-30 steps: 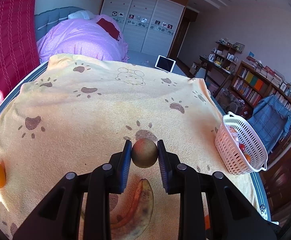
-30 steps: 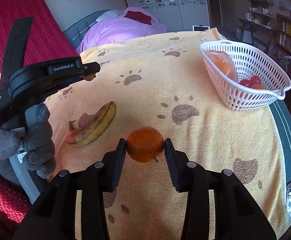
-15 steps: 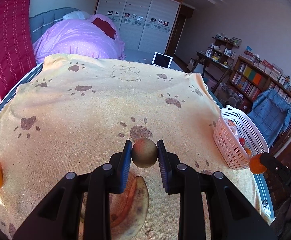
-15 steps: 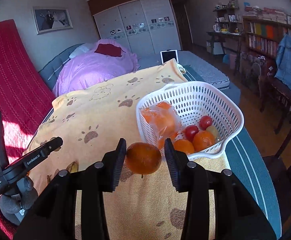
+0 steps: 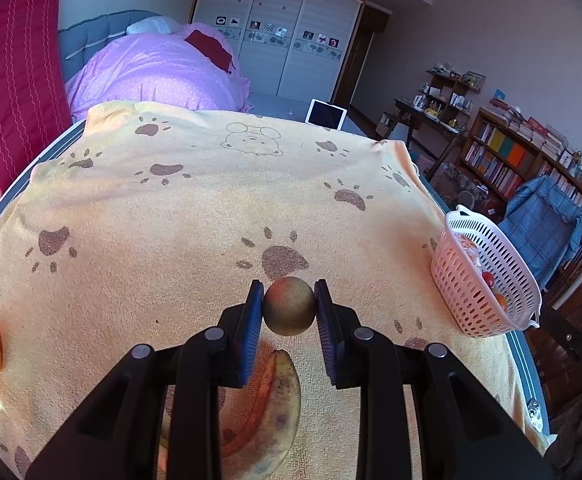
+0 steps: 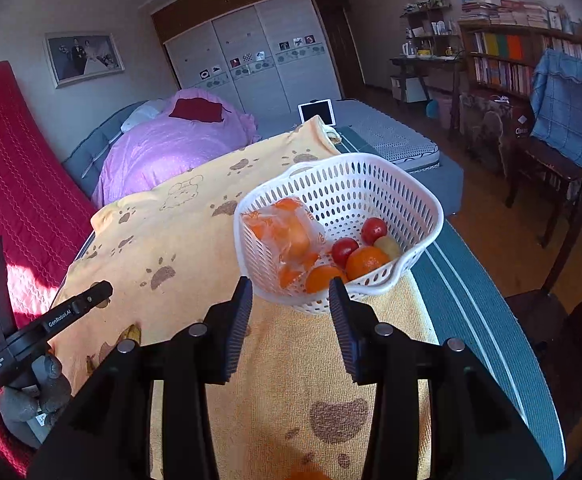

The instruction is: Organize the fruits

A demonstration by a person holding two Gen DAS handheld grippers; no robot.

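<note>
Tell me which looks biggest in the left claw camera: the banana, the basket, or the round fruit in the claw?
1. banana, though it's nearest the camera
2. white basket
3. round fruit, held in the left claw

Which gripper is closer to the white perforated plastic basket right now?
Right. The right gripper is open right at the white perforated plastic basket, at its near rim. The left gripper, shut on a round brownish fruit, sits well left of it, over the banana.
</note>
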